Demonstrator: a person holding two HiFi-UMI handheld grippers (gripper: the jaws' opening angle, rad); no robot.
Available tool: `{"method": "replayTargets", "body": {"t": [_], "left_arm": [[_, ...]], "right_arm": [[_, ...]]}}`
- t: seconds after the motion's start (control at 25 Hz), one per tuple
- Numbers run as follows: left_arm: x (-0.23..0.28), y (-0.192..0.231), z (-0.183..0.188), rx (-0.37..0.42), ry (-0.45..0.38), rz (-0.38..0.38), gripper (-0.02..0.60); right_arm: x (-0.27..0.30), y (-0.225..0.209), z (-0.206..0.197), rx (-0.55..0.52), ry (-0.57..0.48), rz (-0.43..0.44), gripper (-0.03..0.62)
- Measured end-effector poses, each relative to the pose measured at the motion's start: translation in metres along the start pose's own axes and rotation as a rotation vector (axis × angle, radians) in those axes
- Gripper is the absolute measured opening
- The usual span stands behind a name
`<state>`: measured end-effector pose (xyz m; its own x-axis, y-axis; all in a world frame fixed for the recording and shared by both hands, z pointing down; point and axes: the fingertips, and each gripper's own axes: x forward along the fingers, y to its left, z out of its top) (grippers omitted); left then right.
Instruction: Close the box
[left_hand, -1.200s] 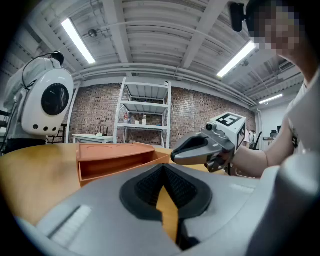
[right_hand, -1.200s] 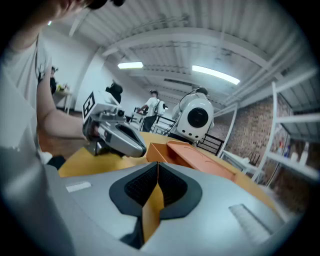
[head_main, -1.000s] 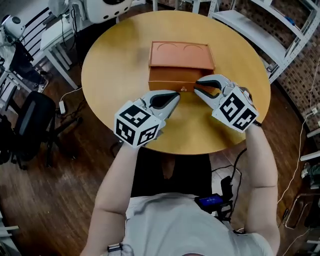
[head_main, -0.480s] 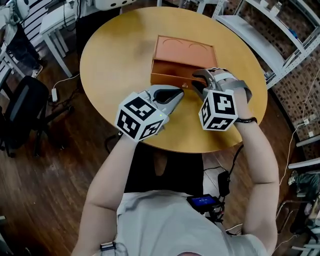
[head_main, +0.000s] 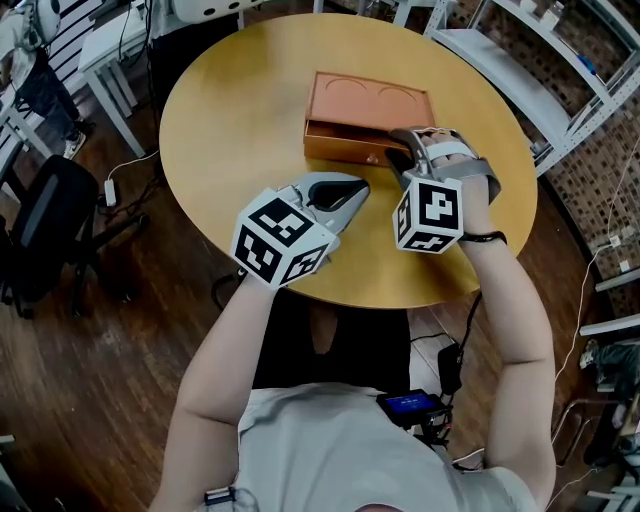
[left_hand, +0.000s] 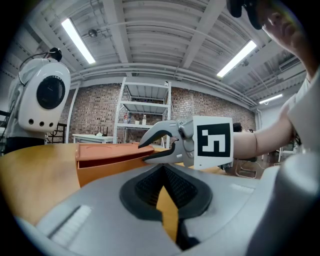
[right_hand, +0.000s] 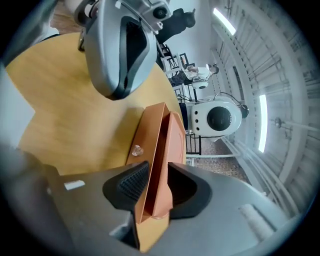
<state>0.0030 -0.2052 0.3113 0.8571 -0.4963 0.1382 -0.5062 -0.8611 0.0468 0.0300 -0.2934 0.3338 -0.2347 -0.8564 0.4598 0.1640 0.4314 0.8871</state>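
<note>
An orange box (head_main: 365, 105) lies on the round wooden table (head_main: 230, 110), its lid slightly ajar with a thin dark gap (left_hand: 110, 156) under it. A small clear knob (right_hand: 136, 149) sits on its front wall. My right gripper (head_main: 405, 145), turned on its side, is at the box's right front corner. Its jaws are opening, one finger over the lid and one at the front wall, with the box's corner (right_hand: 160, 135) between the pads. My left gripper (head_main: 360, 190) hovers just in front of the box, shut and empty, with only table showing past its pads (left_hand: 150, 187).
The table's near edge is just behind both grippers. A black chair (head_main: 50, 230) stands at the left, white shelving (head_main: 540, 70) at the right, and a white machine (left_hand: 47, 95) beyond the table's far side.
My right gripper has rolled onto its side and moved in on the box's right front corner. The box's front face looks lower now, with the lid closer to the body. The left gripper has hardly moved.
</note>
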Motion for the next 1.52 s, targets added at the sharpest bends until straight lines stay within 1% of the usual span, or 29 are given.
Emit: {"method": "replayTargets", "body": {"t": [0.16,0.32,0.76,0.84,0.88,0.96,1.08,1.16,1.2,1.28,1.44,1.52], "left_arm": [[-0.001,0.0,0.0,0.001,-0.001,-0.002,0.0],[0.0,0.0,0.001,0.002,-0.002,-0.002,0.0],[-0.001,0.0,-0.001,0.003,-0.001,-0.002,0.0],[-0.001,-0.001,-0.002,0.003,-0.001,-0.003,0.0],[-0.001,0.0,-0.002,0.003,-0.001,-0.003,0.0],[-0.002,0.001,-0.002,0.003,-0.001,-0.003,0.0],[-0.003,0.001,-0.001,0.002,-0.001,-0.002,0.0],[-0.002,0.001,0.0,0.002,-0.002,-0.003,0.0],[-0.002,0.001,0.0,0.002,-0.002,-0.004,0.0],[-0.003,0.001,0.0,0.003,-0.001,-0.004,0.0],[-0.004,0.002,0.0,0.001,-0.004,-0.004,0.0],[-0.002,0.002,0.001,0.0,-0.003,-0.005,0.0]], "right_arm": [[0.013,-0.007,-0.005,-0.038,0.025,-0.053,0.12],[0.022,-0.014,-0.009,-0.086,0.043,-0.118,0.152],[0.027,-0.018,-0.011,-0.074,0.053,-0.145,0.158],[0.02,-0.022,-0.013,-0.048,0.042,-0.16,0.149],[0.015,-0.025,-0.012,-0.016,0.024,-0.162,0.147],[0.001,-0.032,-0.01,0.09,-0.037,-0.153,0.138],[-0.03,-0.043,-0.003,0.302,-0.191,-0.128,0.066],[-0.051,-0.049,0.0,0.415,-0.286,-0.127,0.018],[-0.059,-0.05,0.003,0.465,-0.328,-0.117,0.012],[-0.071,-0.045,0.012,0.579,-0.415,-0.06,0.002],[-0.085,-0.026,0.027,0.847,-0.579,0.107,0.002],[-0.089,-0.021,0.029,0.954,-0.639,0.158,0.002]]}}
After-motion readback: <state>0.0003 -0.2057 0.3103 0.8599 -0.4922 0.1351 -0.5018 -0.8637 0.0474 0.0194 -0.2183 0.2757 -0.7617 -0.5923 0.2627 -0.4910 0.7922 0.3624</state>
